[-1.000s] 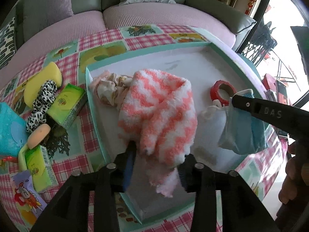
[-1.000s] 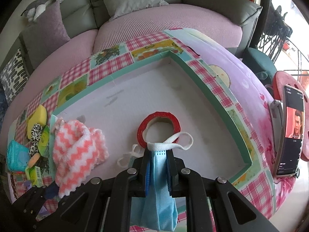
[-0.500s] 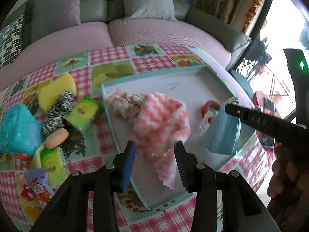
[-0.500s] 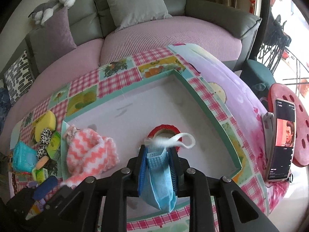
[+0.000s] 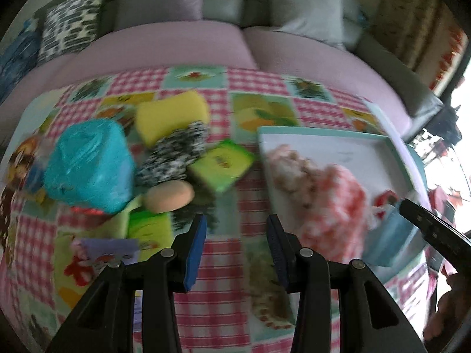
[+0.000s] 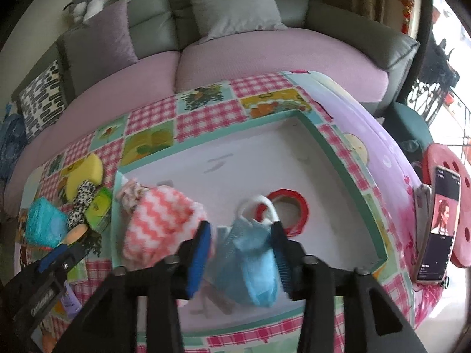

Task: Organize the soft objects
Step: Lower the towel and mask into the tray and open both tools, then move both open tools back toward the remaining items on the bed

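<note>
Right tool (image 6: pixel 240 239) over mask (image 6: pixel 254 264), beside tape (image 6: pixel 290 210)

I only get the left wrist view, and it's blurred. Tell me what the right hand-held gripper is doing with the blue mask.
Observer: The right hand-held gripper has its jaws opening. The blue mask hangs between them over the white tray.
Operator: Report what the red thing behind it is.
Observer: It is a red tape roll, lying flat in the tray just behind the mask's ear loop.
Operator: Say what stands off the table's right edge.
Observer: A phone is propped upright there with its screen lit.
</note>
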`<state>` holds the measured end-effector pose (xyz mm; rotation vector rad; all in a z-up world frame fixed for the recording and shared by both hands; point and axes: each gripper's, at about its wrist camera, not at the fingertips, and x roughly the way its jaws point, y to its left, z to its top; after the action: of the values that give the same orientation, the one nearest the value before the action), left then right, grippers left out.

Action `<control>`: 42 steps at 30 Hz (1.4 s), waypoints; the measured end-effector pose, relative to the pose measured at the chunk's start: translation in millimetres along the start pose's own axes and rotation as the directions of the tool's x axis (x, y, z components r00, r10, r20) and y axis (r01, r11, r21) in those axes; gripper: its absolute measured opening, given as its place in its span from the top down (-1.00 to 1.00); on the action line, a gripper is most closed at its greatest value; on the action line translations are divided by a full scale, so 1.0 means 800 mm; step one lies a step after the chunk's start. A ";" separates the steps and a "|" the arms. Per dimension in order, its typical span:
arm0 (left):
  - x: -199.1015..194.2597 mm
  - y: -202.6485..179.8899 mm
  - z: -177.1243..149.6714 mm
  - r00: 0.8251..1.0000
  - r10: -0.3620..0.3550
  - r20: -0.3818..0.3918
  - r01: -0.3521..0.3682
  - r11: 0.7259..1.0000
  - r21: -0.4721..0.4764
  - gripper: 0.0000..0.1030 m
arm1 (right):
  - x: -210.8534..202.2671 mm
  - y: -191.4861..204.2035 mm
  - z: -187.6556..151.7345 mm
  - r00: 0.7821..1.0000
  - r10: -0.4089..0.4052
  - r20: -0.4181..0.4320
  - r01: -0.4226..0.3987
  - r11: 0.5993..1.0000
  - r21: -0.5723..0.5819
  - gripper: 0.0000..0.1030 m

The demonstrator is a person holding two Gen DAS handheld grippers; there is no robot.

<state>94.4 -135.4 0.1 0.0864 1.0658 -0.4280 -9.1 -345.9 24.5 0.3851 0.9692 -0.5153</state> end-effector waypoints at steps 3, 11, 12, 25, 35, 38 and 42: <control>0.001 0.016 0.000 0.999 0.039 0.000 -0.039 0.998 -0.048 -0.42 | -0.001 0.014 -0.001 1.000 0.005 0.004 -0.005 0.999 -0.032 -0.03; 0.000 0.042 0.001 0.993 0.117 0.008 -0.115 0.987 -0.109 -0.57 | 0.001 0.054 -0.006 0.999 0.038 -0.004 -0.038 0.993 -0.108 -0.54; 0.000 0.046 0.001 0.992 0.127 0.008 -0.125 0.985 -0.119 -0.71 | 0.002 0.058 -0.007 0.999 0.043 -0.007 -0.043 0.993 -0.113 -0.54; -0.005 0.070 -0.004 0.987 0.160 0.002 -0.157 0.969 -0.189 -0.79 | 0.010 0.085 -0.016 0.997 0.077 -0.031 -0.081 0.984 -0.160 -1.00; -0.021 0.081 -0.012 0.988 0.150 0.027 -0.142 0.970 -0.199 -0.81 | 0.010 0.105 -0.030 0.995 0.098 -0.035 -0.102 0.979 -0.176 -1.00; -0.031 0.090 -0.013 0.988 0.145 0.050 -0.132 0.970 -0.203 -0.81 | 0.012 0.112 -0.036 0.996 0.082 -0.034 -0.087 0.979 -0.184 -1.00; -0.047 0.101 -0.015 0.989 0.138 0.060 -0.125 0.975 -0.184 -0.81 | 0.011 0.121 -0.041 0.994 0.101 -0.044 -0.108 0.974 -0.198 -1.00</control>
<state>99.6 -46.5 15.7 -0.0193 1.0160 -0.2123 28.7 -251.9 7.8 0.2629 1.0174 -0.3130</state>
